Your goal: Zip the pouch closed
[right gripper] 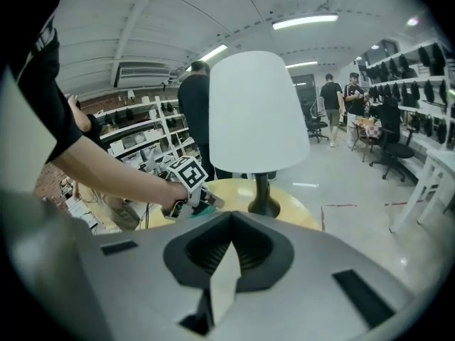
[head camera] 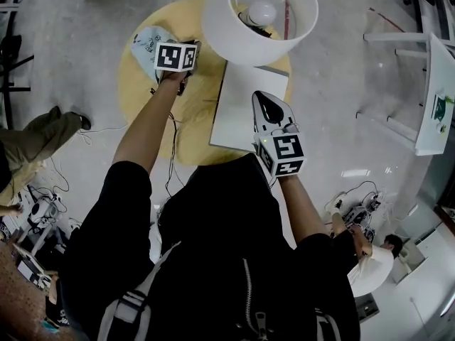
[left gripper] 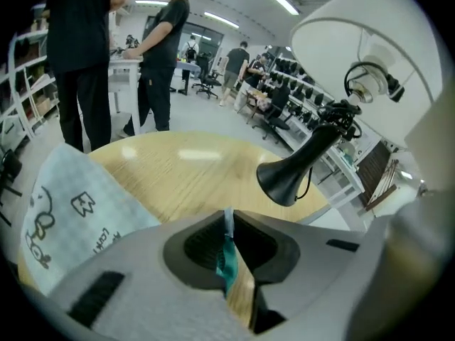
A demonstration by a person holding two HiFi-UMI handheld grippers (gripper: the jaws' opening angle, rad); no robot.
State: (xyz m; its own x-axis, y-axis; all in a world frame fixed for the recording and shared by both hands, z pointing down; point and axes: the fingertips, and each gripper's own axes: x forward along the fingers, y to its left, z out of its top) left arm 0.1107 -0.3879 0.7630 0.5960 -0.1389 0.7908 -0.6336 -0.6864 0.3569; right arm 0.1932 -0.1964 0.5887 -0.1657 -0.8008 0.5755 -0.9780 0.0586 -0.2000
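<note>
Head view: pale-blue checked fabric pouch (head camera: pixel 147 42) lies flat near the far-left edge of the round yellow wooden table (head camera: pixel 135 98), with the left gripper (left gripper: pixel 227 222) right on it. The left gripper view shows the jaws pinched on a thin teal tab (left gripper: pixel 227 261), with a pale tip poking out above the pads. I read that as the zip pull, but the zip track isn't visible, so I can't confirm it. The pouch body sits just left of the jaws.

The right gripper (right gripper: pixel 227 222) is closed at the tips with nothing in it. It hovers over the flat white rectangular board (head camera: pixel 245 109), well apart from the pouch.

How I'd run this step:
- Anchor first. The pouch is light and nothing pins it, so pulling now would likely drag the whole thing across the table. Open the right gripper and clamp the fabric at the end the pull travels away from.
- Pull low and straight along the track. Lifting the tab folds the fabric and can jam the slider.
- The grip on the tab looks shallow, so pull steadily with no jerks. If it slips, re-grip deeper.
- Mind the tall lamp with white drum shade (head camera: pixel 259 13) and its black base (left gripper: pixel 291 176) close by on the right, and keep the stroke clear of them.
</note>
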